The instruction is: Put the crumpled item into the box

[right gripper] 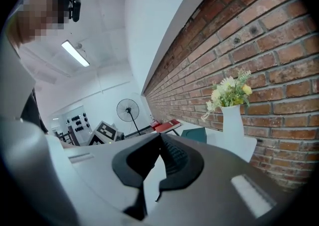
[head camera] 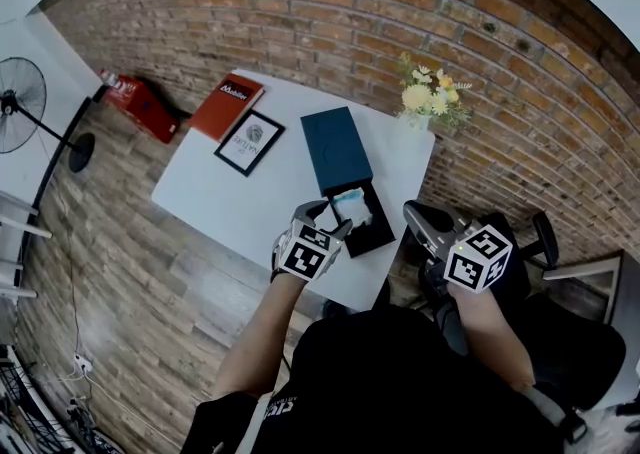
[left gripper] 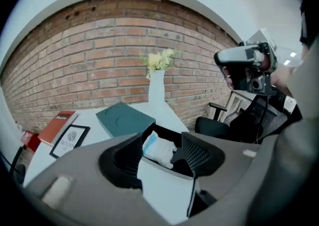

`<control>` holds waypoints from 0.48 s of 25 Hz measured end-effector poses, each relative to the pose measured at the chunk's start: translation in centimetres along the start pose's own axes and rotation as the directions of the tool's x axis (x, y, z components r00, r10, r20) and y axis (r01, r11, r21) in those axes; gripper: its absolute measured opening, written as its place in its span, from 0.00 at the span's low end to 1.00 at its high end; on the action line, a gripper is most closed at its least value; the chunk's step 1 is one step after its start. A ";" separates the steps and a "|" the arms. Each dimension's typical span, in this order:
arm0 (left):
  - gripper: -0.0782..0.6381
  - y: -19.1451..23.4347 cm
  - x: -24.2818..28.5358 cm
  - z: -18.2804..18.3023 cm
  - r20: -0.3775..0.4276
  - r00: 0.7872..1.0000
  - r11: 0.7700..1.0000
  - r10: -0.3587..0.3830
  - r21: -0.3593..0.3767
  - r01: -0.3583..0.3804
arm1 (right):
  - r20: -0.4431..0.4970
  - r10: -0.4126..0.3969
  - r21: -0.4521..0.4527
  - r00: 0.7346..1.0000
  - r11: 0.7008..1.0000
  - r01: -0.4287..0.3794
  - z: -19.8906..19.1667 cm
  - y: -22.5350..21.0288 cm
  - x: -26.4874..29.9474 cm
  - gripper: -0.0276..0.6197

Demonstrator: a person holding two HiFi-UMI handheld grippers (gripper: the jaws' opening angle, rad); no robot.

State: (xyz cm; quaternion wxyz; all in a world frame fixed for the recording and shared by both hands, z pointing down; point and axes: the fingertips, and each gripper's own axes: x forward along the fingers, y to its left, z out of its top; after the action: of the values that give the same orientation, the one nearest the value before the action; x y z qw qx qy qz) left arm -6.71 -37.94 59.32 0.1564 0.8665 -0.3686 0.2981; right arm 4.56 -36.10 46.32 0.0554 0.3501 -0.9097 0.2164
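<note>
White surface (head camera: 230, 192). An open dark box (head camera: 376, 238) sits at its near right edge, with the teal lid (head camera: 337, 147) just beyond. The crumpled item (head camera: 353, 207) lies inside the box at the far end, long axis roughly across it, blue-edged end left. Left tool (left gripper: 162, 144) released over the box, jaws wide, gripping nothing. Right tool (right gripper: 159, 139) clenched, empty, right of the surface.

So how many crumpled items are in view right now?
1: the crumpled item lies inside the open black box at the table's near edge, ahead of the left gripper. More could lie hidden beneath it.
</note>
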 end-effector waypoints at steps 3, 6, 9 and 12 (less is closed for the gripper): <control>0.46 -0.2 -2.6 1.8 0.080 0.997 1.000 -0.005 0.007 0.004 | 0.012 -0.002 -0.020 1.000 1.000 0.003 0.2 1.4 0.1 0.04; 0.44 0.0 -5.0 3.1 0.156 0.988 1.000 -0.002 -0.013 0.004 | 0.016 -0.005 -0.045 1.000 0.999 0.006 0.3 2.6 0.2 0.04; 0.40 0.1 -7.3 4.0 0.220 0.976 0.999 -0.006 -0.049 0.017 | 0.016 -0.008 -0.059 1.000 0.998 0.008 0.3 3.7 0.2 0.04; 0.38 0.4 -9.4 5.3 0.281 0.960 0.997 0.006 -0.080 0.018 | 0.017 -0.004 -0.062 1.000 0.998 0.005 0.5 4.4 0.2 0.04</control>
State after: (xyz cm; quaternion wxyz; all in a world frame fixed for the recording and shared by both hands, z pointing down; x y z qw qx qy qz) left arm -10.07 -35.74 49.28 0.1386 0.8941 -0.3963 0.1562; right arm 1.51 -33.53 44.39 0.0589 0.3519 -0.9156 0.1852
